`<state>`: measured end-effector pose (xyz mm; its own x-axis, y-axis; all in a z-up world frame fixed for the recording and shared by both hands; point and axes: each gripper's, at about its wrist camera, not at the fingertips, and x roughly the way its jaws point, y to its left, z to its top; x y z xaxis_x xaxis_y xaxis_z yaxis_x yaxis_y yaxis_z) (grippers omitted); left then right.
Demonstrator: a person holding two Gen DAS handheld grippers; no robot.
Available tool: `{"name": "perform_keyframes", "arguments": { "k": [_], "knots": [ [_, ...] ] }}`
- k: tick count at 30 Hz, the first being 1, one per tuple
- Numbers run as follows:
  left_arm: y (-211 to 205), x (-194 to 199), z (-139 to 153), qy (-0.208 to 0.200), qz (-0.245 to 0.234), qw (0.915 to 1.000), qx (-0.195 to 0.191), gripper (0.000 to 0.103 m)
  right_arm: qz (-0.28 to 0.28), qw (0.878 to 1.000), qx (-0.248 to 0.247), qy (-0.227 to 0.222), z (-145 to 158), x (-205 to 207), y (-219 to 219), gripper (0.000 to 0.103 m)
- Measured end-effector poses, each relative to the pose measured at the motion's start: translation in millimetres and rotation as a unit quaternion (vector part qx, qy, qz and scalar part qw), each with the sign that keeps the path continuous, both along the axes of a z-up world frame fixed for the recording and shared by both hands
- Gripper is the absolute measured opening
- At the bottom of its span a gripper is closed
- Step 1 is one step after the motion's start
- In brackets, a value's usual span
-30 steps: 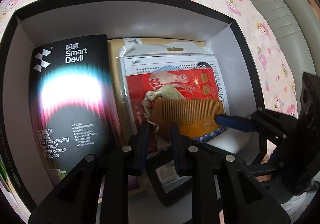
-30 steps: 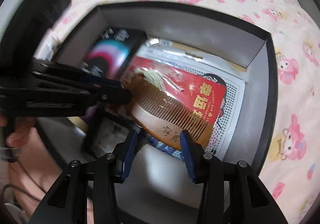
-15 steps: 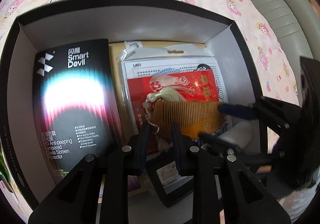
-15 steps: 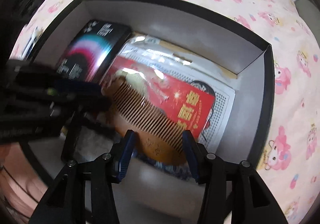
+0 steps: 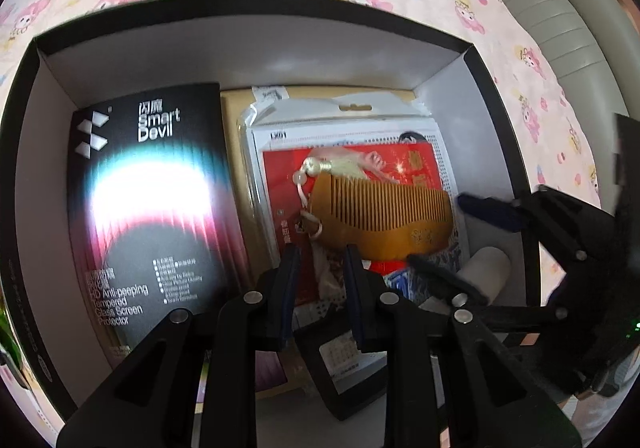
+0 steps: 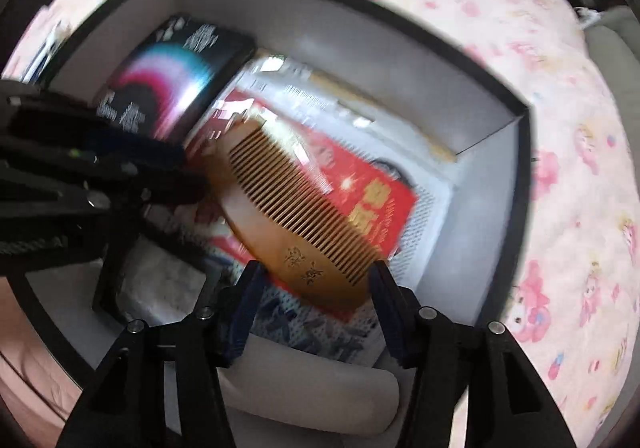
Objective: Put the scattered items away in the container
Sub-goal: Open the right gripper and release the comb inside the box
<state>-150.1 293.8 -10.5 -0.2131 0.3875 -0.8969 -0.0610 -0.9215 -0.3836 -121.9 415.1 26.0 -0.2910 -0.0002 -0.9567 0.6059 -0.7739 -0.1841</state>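
My right gripper (image 6: 316, 280) is spread wide, its fingers either side of the wooden comb (image 6: 296, 215) at lower centre, not clamping it. The comb lies on the red packet (image 5: 360, 167) inside the black box (image 5: 256, 7), right of the Smart Devil pack (image 5: 152, 207). My left gripper (image 5: 318, 268) stands narrowly parted, empty, low in the frame.

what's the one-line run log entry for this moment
stage: comb placed | comb: lying on red packet inside box | right gripper: open, at comb's end | left gripper: open, empty
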Motion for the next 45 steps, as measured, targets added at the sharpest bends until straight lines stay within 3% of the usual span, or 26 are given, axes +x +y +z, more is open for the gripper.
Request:
{"name": "perform_keyframes", "arguments": {
  "k": [4,9,11,14,17,22,26,31,36,45],
  "knots": [
    [-2,-4,3,0.013,0.006,0.9999,-0.003,0.021,-0.023,0.998,-0.016,0.049,17,3,7,0.049],
    [-4,-5,10,0.011,0.008,0.9998,0.014,0.021,-0.007,0.997,-0.074,-0.016,16,9,8,0.049],
    [-3,-6,11,0.010,0.008,0.9998,0.012,0.021,0.003,0.998,-0.064,-0.027,12,7,3,0.049],
    [0,-14,-13,0.003,0.011,0.9999,0.013,0.021,0.010,0.998,-0.041,-0.039,3,0,-5,0.049],
    [-3,-17,-13,0.000,0.015,0.9998,0.013,0.022,0.002,0.999,-0.031,-0.027,2,-6,-11,0.050],
    [-4,-20,-11,0.003,0.015,0.9997,0.017,0.022,-0.021,0.998,-0.054,0.008,15,-3,-13,0.050],
    [-15,-7,2,0.021,0.018,0.9991,0.032,0.022,-0.021,0.997,-0.077,-0.003,28,5,-9,0.050],
    [-9,-9,9,0.023,0.022,0.9991,0.028,0.022,-0.012,0.998,-0.048,-0.024,22,9,-13,0.050],
    [-25,-9,20,0.037,0.039,0.9969,0.057,0.021,-0.021,0.999,-0.033,-0.014,21,7,-24,0.052],
    [-26,-12,17,0.038,0.043,0.9970,0.052,0.021,-0.017,0.999,-0.018,0.020,21,-10,-47,0.052]
  ]
}}
